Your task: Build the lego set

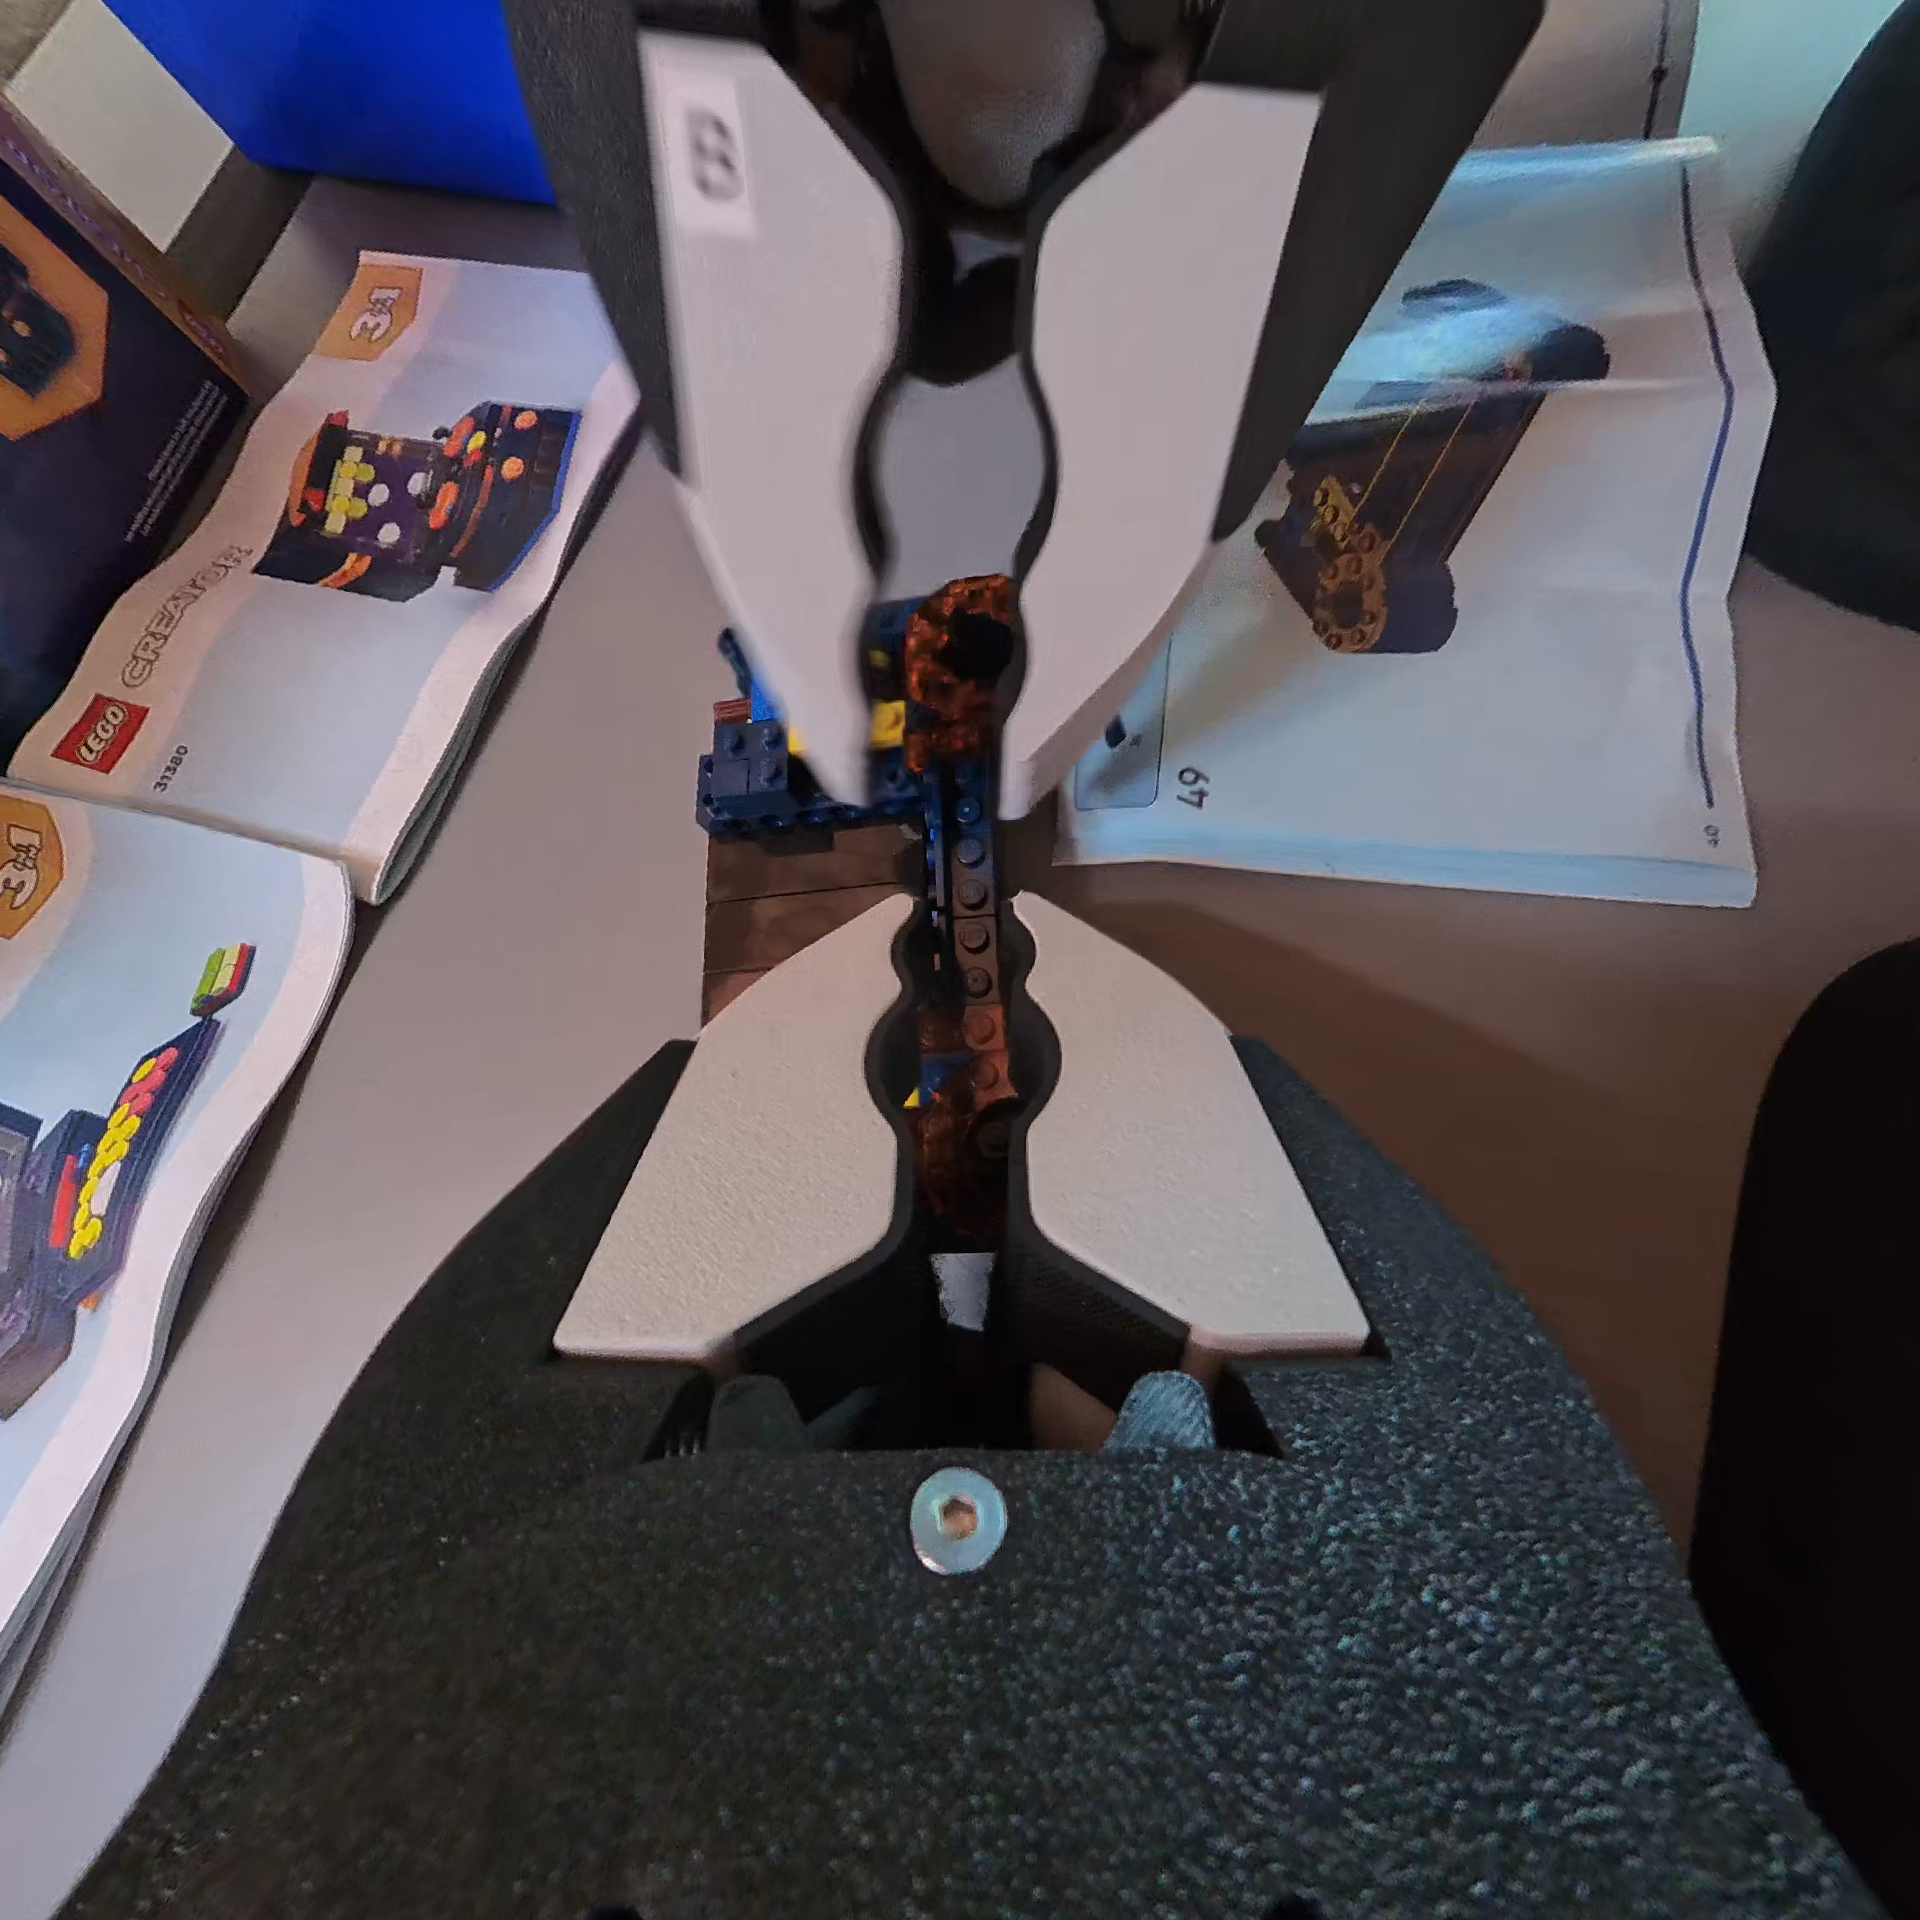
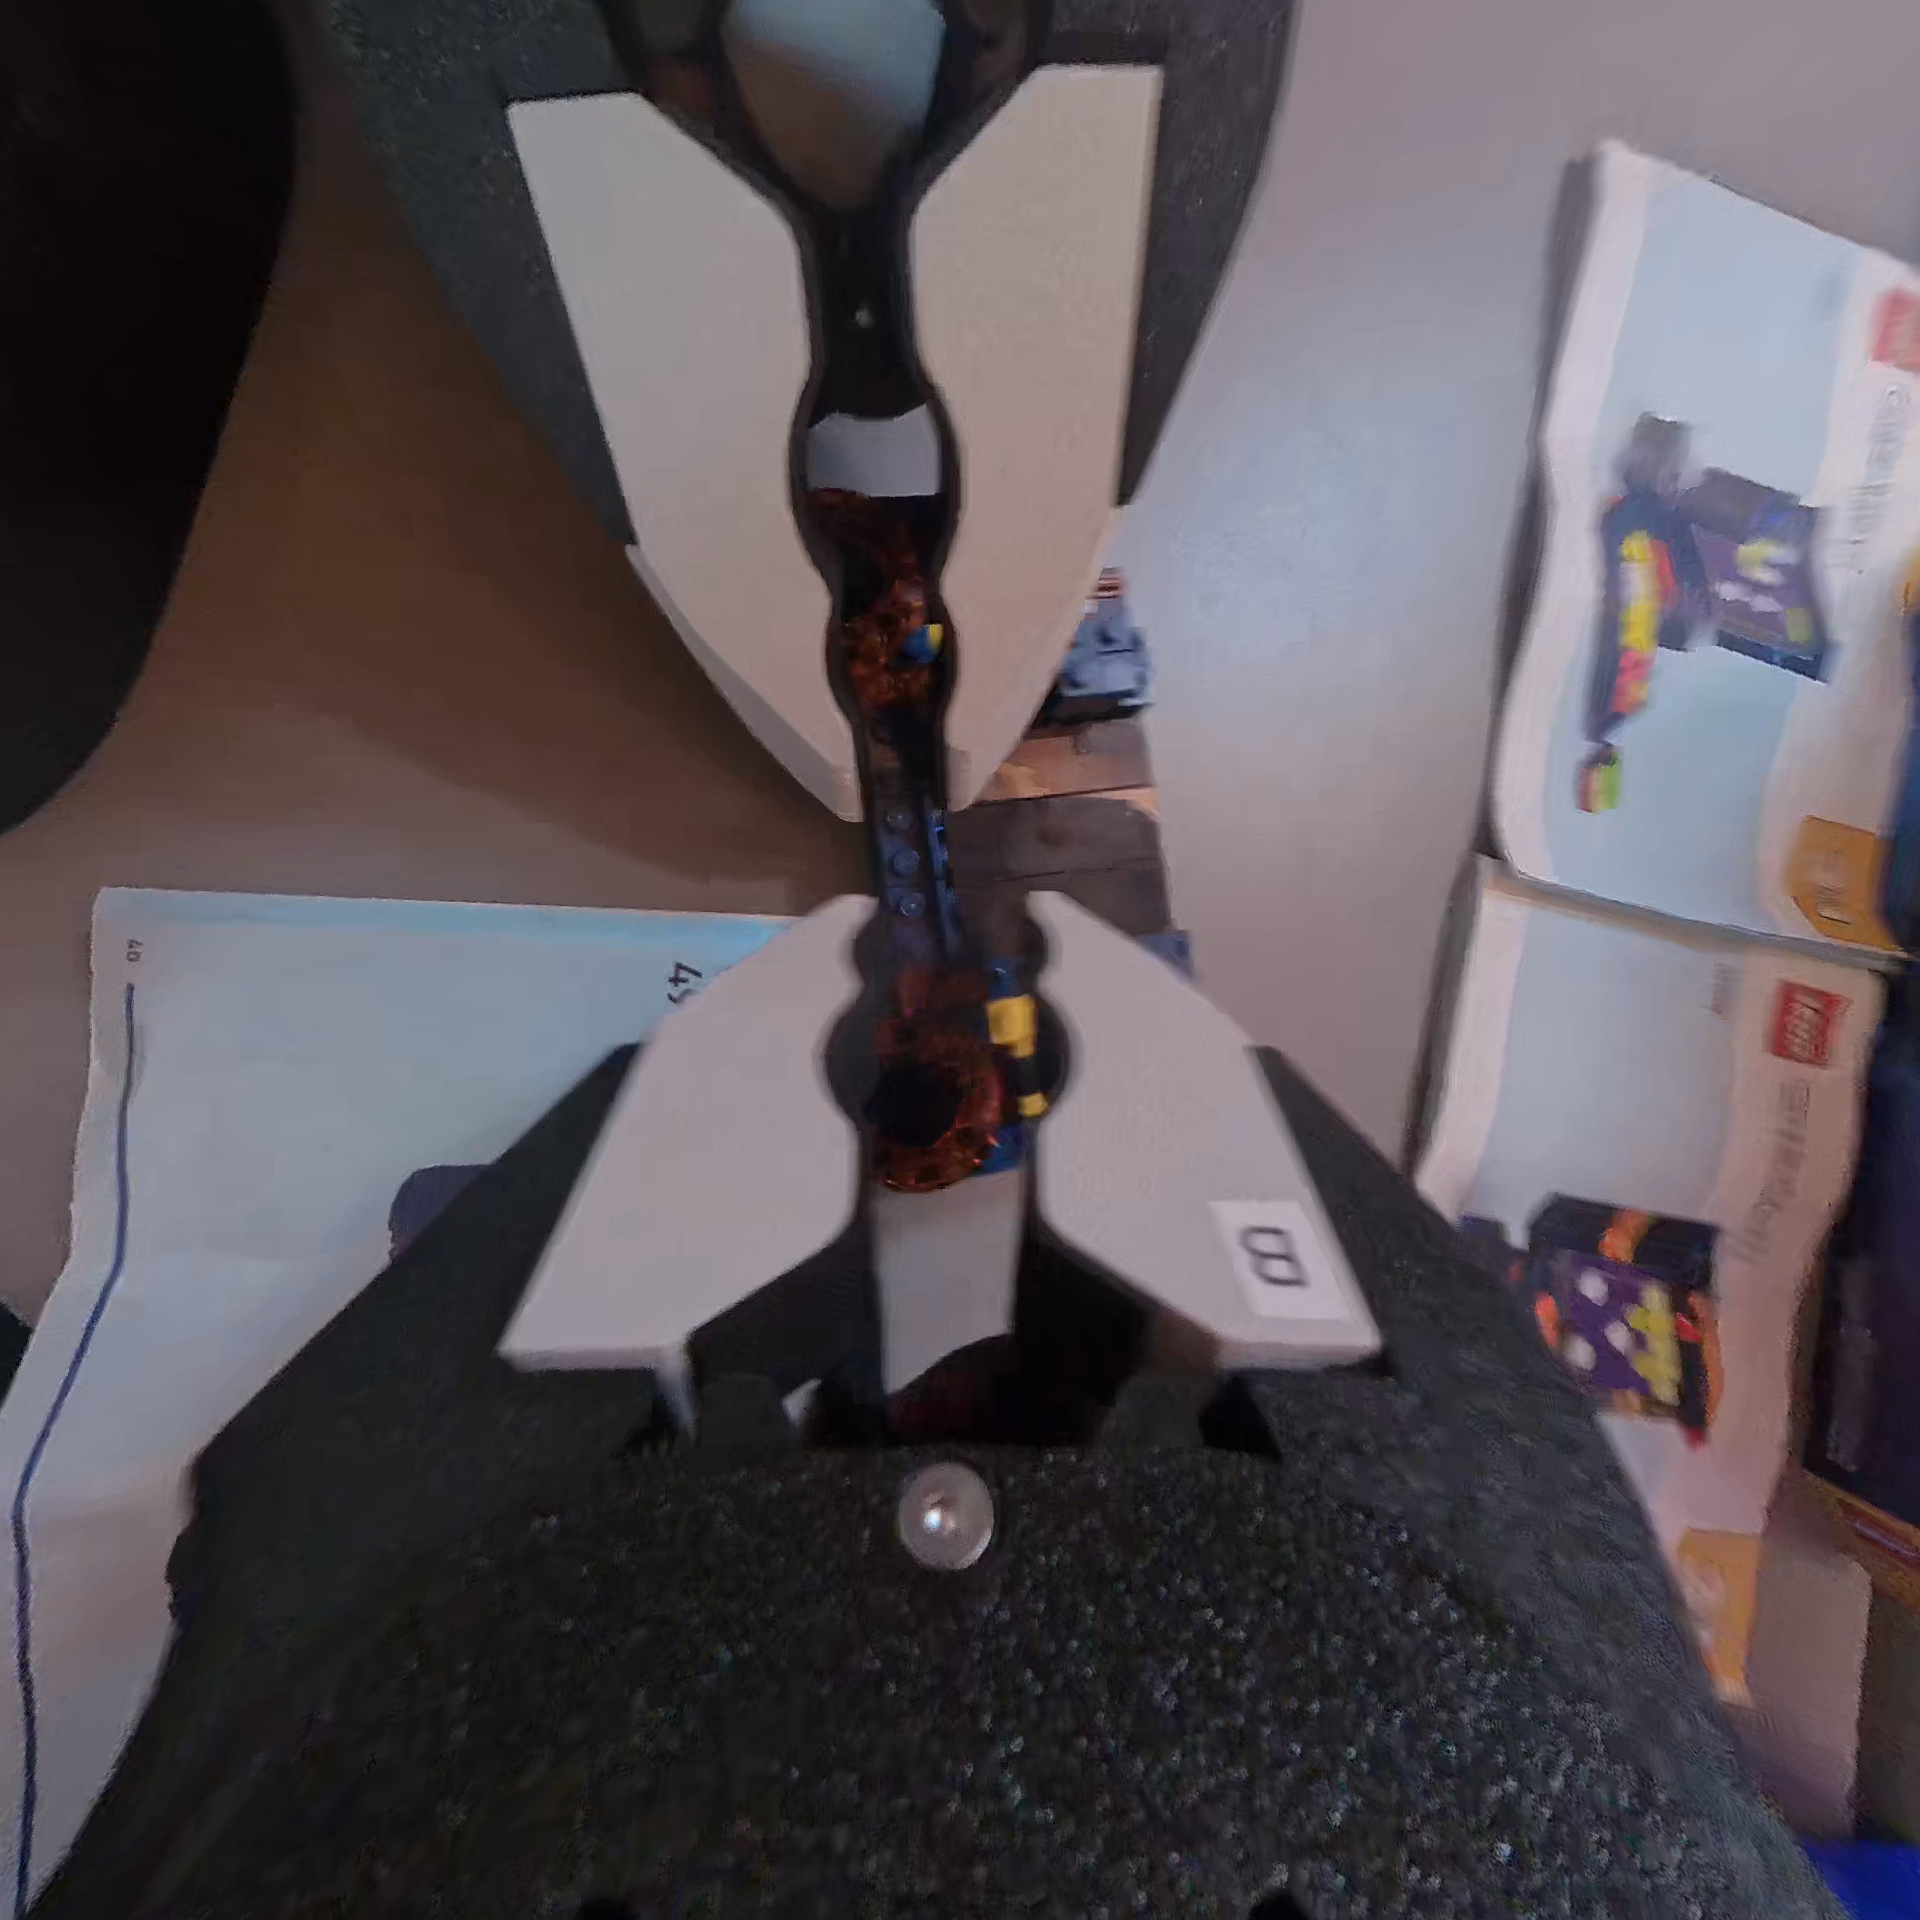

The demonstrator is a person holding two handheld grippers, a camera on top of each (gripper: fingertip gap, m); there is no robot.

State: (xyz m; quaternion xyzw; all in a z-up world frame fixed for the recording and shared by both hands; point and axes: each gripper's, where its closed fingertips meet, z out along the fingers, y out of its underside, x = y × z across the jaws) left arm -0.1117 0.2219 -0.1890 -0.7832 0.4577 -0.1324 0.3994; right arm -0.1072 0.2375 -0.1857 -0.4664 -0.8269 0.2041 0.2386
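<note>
A long, narrow brick assembly hangs between my two grippers, above the table. It is a dark blue studded strip with a mottled orange-brown round piece at each end and small yellow and blue bits beside them.

My left gripper is narrowed onto the near end in its own view; its white fingers press the strip from both sides, and the orange-brown piece sits in the scalloped hollow between them. My right gripper faces it head-on and grips the other end: in its own view the orange-brown round piece with a dark hole and a yellow bit fill the hollow between its fingers, which look to close on it, though the picture is blurred.

Under the strip, on the table, stands a dark brown block with a cluster of dark blue bricks at its far edge. Beside it lies an open instruction booklet showing a dark model with gold parts. On the other side lie two closed booklets with colourful models on their covers, next to a dark box and a blue object at the table's edge.
</note>
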